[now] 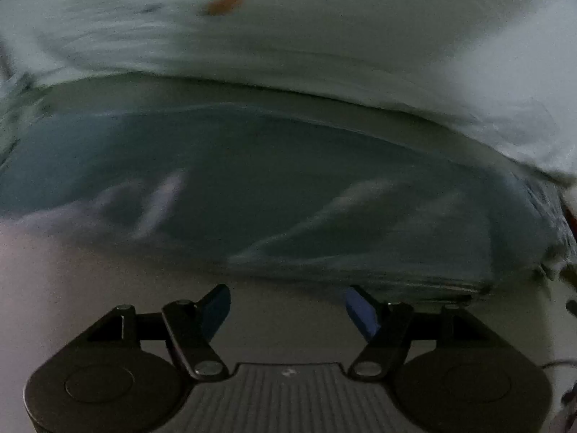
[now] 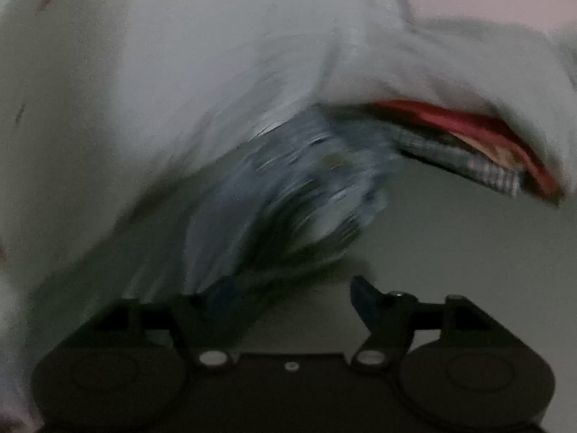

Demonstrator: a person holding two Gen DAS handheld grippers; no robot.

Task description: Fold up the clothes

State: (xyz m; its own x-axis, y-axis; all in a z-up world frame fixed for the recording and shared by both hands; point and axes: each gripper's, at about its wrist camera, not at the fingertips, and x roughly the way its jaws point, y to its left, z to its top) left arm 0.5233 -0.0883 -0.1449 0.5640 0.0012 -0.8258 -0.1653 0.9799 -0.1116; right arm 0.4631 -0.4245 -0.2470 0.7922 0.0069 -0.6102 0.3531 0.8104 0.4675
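Note:
The left wrist view is blurred. A dark blue-grey garment (image 1: 274, 187) lies spread on a pale surface, and its near edge runs just beyond my left gripper (image 1: 288, 306). That gripper is open, its blue pads (image 1: 360, 310) wide apart with only bare surface between them. In the right wrist view a blue denim-like garment (image 2: 288, 187) lies crumpled ahead of my right gripper (image 2: 288, 296). Its lower folds reach down to the left finger, which is half lost in blur. The right gripper is open and I see no cloth pinched between the fingers.
A large pale greenish-white cloth (image 1: 288, 43) with an orange spot (image 1: 225, 3) covers the far side. In the right wrist view the same pale cloth (image 2: 144, 101) drapes over a stack of red (image 2: 450, 119) and checked clothes (image 2: 468, 162) at the right. Bare pale surface (image 2: 450, 252) lies below.

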